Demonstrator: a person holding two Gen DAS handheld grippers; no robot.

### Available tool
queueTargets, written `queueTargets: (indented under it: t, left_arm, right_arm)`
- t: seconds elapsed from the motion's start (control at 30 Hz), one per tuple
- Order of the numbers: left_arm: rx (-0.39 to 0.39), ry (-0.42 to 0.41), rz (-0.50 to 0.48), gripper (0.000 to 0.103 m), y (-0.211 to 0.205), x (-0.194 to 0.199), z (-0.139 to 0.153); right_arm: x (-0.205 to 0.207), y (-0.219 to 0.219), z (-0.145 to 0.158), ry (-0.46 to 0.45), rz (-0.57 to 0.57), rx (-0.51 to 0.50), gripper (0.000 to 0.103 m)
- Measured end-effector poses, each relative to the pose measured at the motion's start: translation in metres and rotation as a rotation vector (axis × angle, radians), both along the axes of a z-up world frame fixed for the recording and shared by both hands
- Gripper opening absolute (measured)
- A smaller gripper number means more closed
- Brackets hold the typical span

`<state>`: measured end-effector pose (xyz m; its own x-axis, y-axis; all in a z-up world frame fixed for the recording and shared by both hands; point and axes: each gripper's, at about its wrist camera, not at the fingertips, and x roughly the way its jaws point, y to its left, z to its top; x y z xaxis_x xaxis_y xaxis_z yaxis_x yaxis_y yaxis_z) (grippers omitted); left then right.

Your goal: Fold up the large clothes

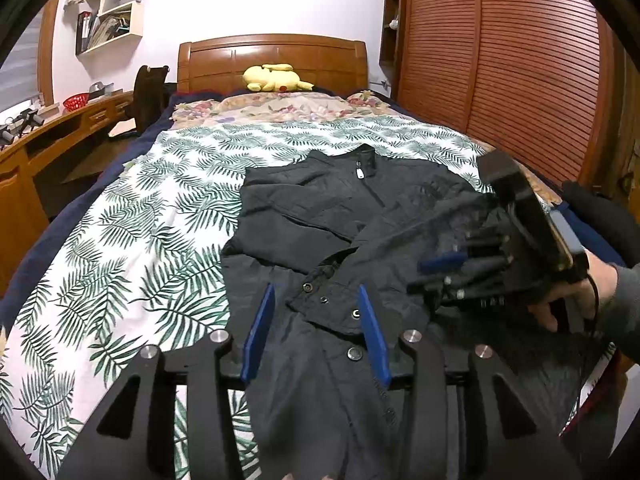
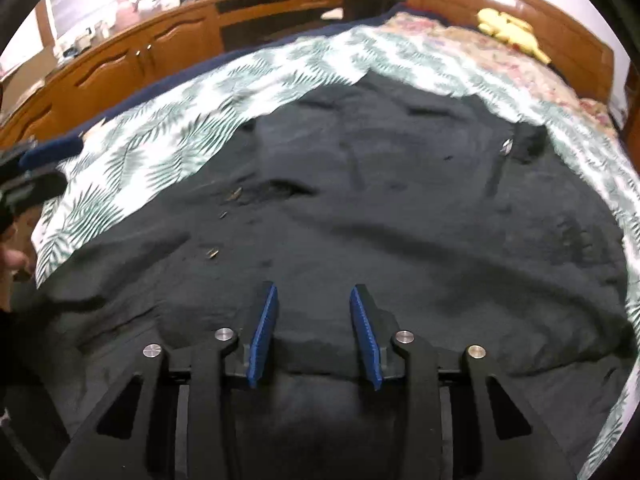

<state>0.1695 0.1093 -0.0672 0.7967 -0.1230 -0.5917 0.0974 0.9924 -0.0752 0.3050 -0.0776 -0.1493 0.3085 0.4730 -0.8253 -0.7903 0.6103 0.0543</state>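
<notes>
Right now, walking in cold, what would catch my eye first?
A big black snap-button jacket lies spread across the green leaf-print bedspread. A yellow plush toy rests by the wooden headboard. Blue-padded grippers hover over the jacket: the left gripper near the snaps, the right gripper over plain cloth.

My left wrist camera looks along the bed (image 1: pixel 132 216) toward the headboard (image 1: pixel 272 60), tilted down, the black jacket (image 1: pixel 320 208) filling the lower middle of the frame. My right wrist camera sits closer and steeper over that jacket (image 2: pixel 380 200), facing across the bed toward the desk (image 2: pixel 132 64) at upper left. Both views share the jacket, the leaf-print cover, the headboard and the yellow plush (image 1: pixel 276 77).
</notes>
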Motion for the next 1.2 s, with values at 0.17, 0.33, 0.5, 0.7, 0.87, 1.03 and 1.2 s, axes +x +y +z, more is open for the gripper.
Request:
queueTargets:
  t: [0.17, 0.33, 0.5, 0.7, 0.87, 1.03, 1.2]
  left_arm:
    - [-0.003, -0.004, 0.005, 0.044, 0.008, -0.007, 0.001]
    - [-0.004, 0.001, 0.009, 0.045, 0.013, -0.011, -0.002]
    - [0.003, 0.014, 0.012, 0.047, 0.013, -0.014, -0.006]
    - [0.013, 0.018, 0.016, 0.047, 0.012, -0.019, -0.007]
    - [0.029, 0.025, 0.021, 0.048, 0.012, -0.022, -0.009]
    - [0.032, 0.029, 0.02, 0.048, 0.014, -0.023, -0.01]
    - [0.037, 0.031, 0.015, 0.049, 0.014, -0.024, -0.011]
  right_arm:
    - [-0.014, -0.001, -0.016, 0.025, -0.018, -0.021, 0.014]
    - [-0.026, -0.004, -0.023, 0.061, -0.024, -0.017, 0.005]
    - [-0.032, -0.007, -0.008, 0.029, -0.058, 0.016, 0.006]
    - [-0.049, -0.001, 0.013, -0.029, -0.049, 0.088, 0.032]
    - [-0.058, 0.013, -0.004, 0.008, -0.037, 0.052, 0.035]
    - [-0.067, 0.015, -0.016, 0.01, -0.03, 0.025, 0.037]
    - [-0.075, -0.009, -0.002, 0.017, -0.051, 0.086, 0.036]
